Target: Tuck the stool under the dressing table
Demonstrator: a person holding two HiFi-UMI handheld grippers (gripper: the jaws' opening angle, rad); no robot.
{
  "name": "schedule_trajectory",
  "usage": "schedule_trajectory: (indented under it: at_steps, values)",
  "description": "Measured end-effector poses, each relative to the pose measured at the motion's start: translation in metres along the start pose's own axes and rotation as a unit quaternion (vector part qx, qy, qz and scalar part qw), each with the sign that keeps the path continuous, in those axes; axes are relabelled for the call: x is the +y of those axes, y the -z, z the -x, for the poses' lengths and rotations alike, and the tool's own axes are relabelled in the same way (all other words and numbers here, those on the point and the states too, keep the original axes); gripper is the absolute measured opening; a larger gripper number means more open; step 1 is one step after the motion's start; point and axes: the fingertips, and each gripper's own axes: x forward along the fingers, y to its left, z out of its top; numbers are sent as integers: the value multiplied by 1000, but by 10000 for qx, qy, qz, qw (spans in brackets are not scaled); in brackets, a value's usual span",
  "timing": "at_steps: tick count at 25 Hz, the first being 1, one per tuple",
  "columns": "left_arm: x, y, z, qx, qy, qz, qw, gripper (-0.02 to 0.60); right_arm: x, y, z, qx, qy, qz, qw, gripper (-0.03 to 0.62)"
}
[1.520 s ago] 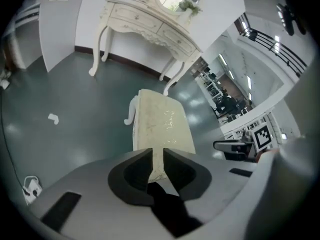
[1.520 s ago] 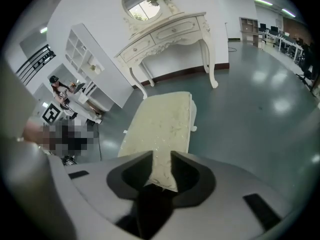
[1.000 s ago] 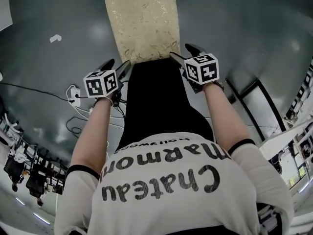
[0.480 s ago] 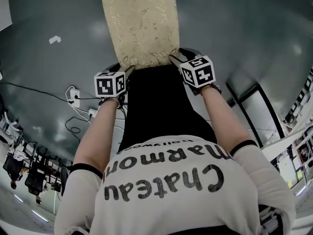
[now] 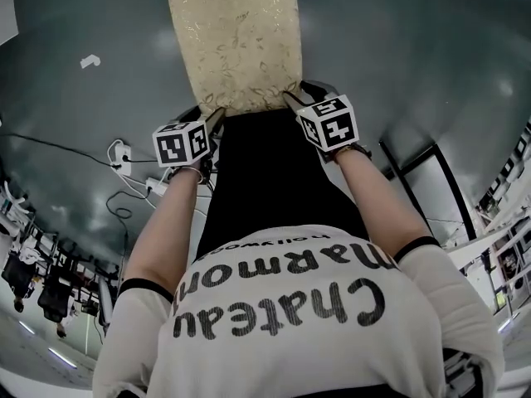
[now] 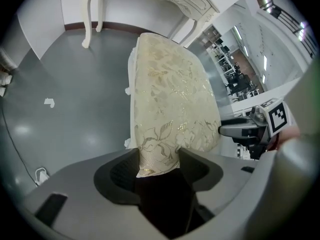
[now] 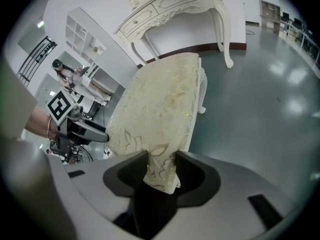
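Observation:
The stool's cream and gold cushion lies ahead of me on the grey floor, its near end towards me. My left gripper is at the near left corner. The fabric fills the gap between its closing jaws. At the near right corner my right gripper is also closing, its jaws pinching the cushion's edge. Each gripper shows in the other's view, right gripper and left gripper. The white carved dressing table stands beyond the stool's far end, its legs on the floor.
Cables and a white power strip lie on the floor to my left, with a white scrap farther out. A black frame lies at my right. White shelving stands left of the dressing table.
Both grippers came in from beside the cushion onto its near corners, the left one farther, and their jaws narrowed around the fabric. The cushion sits slightly farther left in the head view.

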Motion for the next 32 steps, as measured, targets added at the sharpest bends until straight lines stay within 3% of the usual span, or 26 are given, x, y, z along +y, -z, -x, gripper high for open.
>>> schedule_trajectory:
  at_steps: [4, 9, 19, 28, 32]
  values:
    - [-12, -13, 19, -338, -79, -46, 9994, 270, 1, -19, 20, -308, 193, -48, 9993, 190]
    - [-9, -68, -2, -664, -185, -101, 9976, 270, -34, -61, 7, -492, 290, -26, 9984, 186]
    - [18, -145, 5, -900, -343, -318, 9948, 267, -40, -130, -8, -503, 457, -91, 9976, 164]
    - [35, -212, 11, -937, -52, -335, 9950, 259, -53, -195, -18, -702, 852, -366, 9932, 160]
    - [41, -262, 15, -968, -37, -377, 9946, 258, -66, -240, -22, -792, 934, -438, 9915, 158]
